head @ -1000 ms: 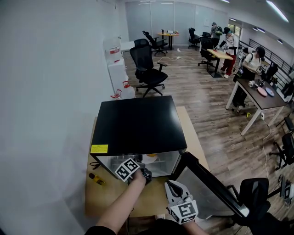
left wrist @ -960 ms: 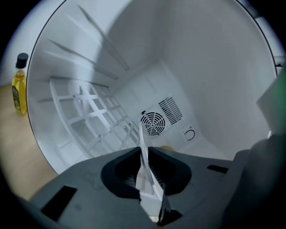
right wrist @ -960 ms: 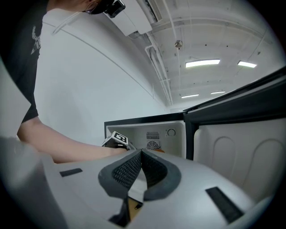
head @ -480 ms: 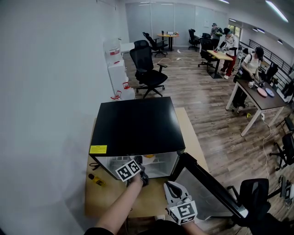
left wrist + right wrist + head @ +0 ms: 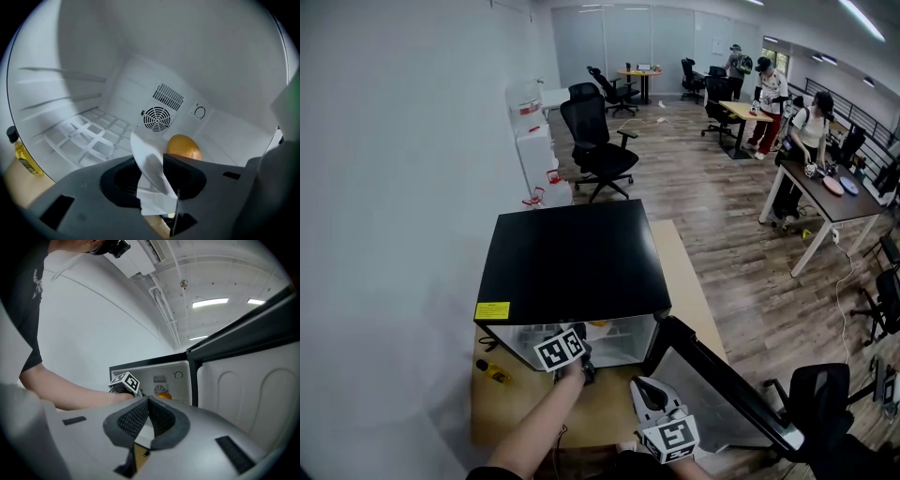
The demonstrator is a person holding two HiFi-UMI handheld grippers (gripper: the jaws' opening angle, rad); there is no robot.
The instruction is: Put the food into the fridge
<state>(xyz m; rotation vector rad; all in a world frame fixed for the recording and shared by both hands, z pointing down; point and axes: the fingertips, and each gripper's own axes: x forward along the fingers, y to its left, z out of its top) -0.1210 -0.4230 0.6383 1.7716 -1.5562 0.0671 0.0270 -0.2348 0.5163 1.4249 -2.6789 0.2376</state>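
A black mini fridge [image 5: 572, 258] stands on a wooden table [image 5: 609, 412], its door [image 5: 722, 394] swung open to the right. My left gripper [image 5: 572, 349] reaches into the fridge's mouth. In the left gripper view its jaws [image 5: 157, 161] are opening. A thin white curved thing, perhaps a plate's rim, stands in the gap, and the pads do not press on it. An orange [image 5: 183, 146] lies on the fridge floor just beyond the tips. My right gripper [image 5: 666, 427] hangs in front of the fridge, shut with nothing in it [image 5: 148, 401].
A small yellow bottle [image 5: 492, 371] lies on the table left of the fridge. The open door [image 5: 248, 380] blocks the right side. Behind the fridge are office chairs [image 5: 600, 141], a water dispenser [image 5: 534, 141] by the wall, and people at desks [image 5: 811, 159].
The left gripper stays at the fridge's mouth and has barely shifted. The right gripper has not moved. The whole view has drifted slightly.
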